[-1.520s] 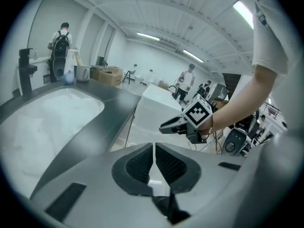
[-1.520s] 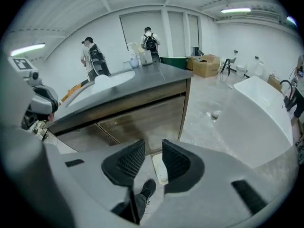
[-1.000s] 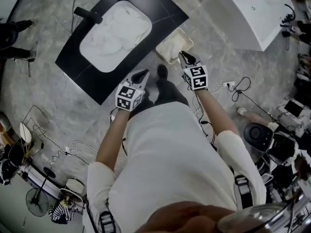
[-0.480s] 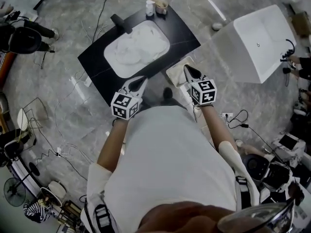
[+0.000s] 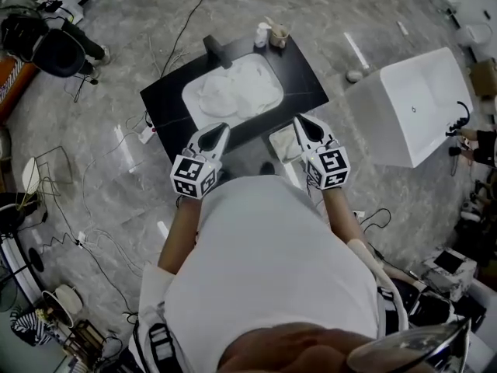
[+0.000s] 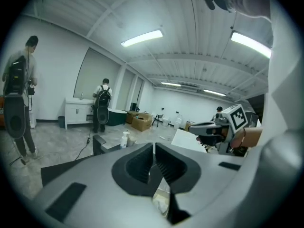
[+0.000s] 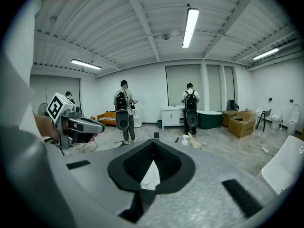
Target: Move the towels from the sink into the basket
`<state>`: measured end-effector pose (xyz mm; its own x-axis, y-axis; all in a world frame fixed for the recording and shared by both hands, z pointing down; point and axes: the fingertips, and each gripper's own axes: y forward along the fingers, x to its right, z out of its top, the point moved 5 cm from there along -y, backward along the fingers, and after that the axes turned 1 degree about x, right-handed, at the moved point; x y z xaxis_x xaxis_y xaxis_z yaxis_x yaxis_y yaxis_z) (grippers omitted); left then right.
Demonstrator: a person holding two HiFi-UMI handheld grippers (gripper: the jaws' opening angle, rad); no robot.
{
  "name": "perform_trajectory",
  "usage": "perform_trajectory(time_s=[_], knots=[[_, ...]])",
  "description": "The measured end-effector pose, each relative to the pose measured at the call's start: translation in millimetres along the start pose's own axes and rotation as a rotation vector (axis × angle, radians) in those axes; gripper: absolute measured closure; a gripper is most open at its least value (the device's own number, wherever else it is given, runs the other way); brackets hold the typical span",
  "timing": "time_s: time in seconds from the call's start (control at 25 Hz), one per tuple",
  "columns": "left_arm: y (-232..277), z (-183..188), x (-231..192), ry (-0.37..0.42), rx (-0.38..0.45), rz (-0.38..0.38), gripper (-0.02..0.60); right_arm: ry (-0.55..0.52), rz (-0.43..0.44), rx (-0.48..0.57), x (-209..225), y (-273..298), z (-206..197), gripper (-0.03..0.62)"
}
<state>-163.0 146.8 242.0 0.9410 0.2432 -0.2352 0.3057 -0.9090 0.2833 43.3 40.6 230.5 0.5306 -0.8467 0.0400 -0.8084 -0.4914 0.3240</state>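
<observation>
Lying heaped in the sink (image 5: pixel 186 98), the white towels (image 5: pixel 231 92) fill it; the basket (image 5: pixel 273 137) just beside the counter looks pale inside, contents unclear. Only the gripper views show the jaws' faces: left gripper (image 5: pixel 223 129) and right gripper (image 5: pixel 300 121) both closed tight, holding nothing.

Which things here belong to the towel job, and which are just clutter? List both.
Job: white crumpled towels; white sink basin in the black counter; cream rectangular basket.
Lying about: large white bathtub; small bottles at the counter's back edge; black cable on the floor.
</observation>
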Motion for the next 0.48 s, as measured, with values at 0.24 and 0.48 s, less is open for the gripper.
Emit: perform_trajectory(time_s=[0.24,0.48], knots=[[-1,-3,-11,-0.015,0.0,0.021,0.563,0.03,0.005,-0.003,3,17,2,0.595],[-1,-7,-27,-0.036,-0.012,0.046,0.563,0.025,0.031,-0.054,5,45,-3,0.594]])
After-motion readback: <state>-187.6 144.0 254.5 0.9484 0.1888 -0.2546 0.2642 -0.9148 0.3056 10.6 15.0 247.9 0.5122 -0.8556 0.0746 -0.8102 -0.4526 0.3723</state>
